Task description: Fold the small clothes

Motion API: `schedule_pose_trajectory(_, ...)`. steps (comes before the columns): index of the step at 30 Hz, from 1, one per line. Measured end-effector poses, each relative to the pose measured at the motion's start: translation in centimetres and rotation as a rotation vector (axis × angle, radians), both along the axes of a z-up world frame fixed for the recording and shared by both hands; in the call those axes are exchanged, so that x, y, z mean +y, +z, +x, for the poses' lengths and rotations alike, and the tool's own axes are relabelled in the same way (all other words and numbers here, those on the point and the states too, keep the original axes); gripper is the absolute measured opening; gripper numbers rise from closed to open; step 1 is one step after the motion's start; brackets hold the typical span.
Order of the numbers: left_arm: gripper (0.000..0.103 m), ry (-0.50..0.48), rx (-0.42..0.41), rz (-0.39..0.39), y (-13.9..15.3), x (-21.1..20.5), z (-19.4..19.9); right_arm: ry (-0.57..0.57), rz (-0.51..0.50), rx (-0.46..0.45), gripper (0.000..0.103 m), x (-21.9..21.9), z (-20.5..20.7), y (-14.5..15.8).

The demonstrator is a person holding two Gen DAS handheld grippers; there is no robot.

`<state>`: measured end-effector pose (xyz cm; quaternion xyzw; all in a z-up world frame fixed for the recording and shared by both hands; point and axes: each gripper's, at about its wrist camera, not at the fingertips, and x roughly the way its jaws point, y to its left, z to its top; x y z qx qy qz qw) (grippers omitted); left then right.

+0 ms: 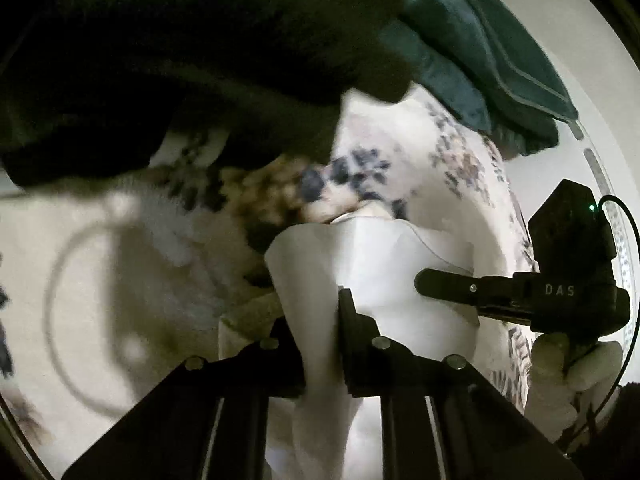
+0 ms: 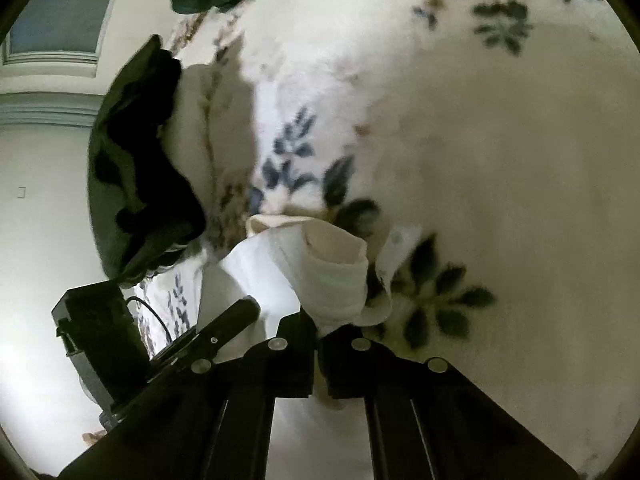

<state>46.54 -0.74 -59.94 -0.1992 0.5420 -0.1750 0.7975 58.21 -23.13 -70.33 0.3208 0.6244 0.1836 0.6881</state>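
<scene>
A small white garment hangs between both grippers above a floral blanket. My left gripper is shut on its edge, the cloth pinched between the black fingers. My right gripper is shut on another part of the same white garment, which bunches in a roll with a cream lining showing. The right gripper also shows in the left wrist view, pressed against the cloth's right side. The left gripper shows in the right wrist view at lower left.
A black garment lies on the blanket at upper left, also in the right wrist view. A dark teal garment lies at upper right. The blanket is white with blue and dark leaves. A wall is beyond.
</scene>
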Motion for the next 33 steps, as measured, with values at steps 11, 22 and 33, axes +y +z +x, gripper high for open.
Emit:
schedule_pose_trajectory(11, 0.01, -0.007, -0.141, -0.025, 9.1, -0.9, -5.7, -0.003, 0.043, -0.152, 0.003, -0.4, -7.3, 9.8)
schedule_pose_trajectory(22, 0.053, -0.005, -0.025, 0.008, 12.0, -0.5, -23.7, 0.209, -0.014, -0.128, 0.02, 2.6, -26.5, 12.7)
schedule_pose_trajectory(33, 0.057, 0.156, 0.205, 0.069, 5.1, 4.9, -30.6, 0.028, -0.043, 0.196, 0.054, -1.5, -37.3, 5.0)
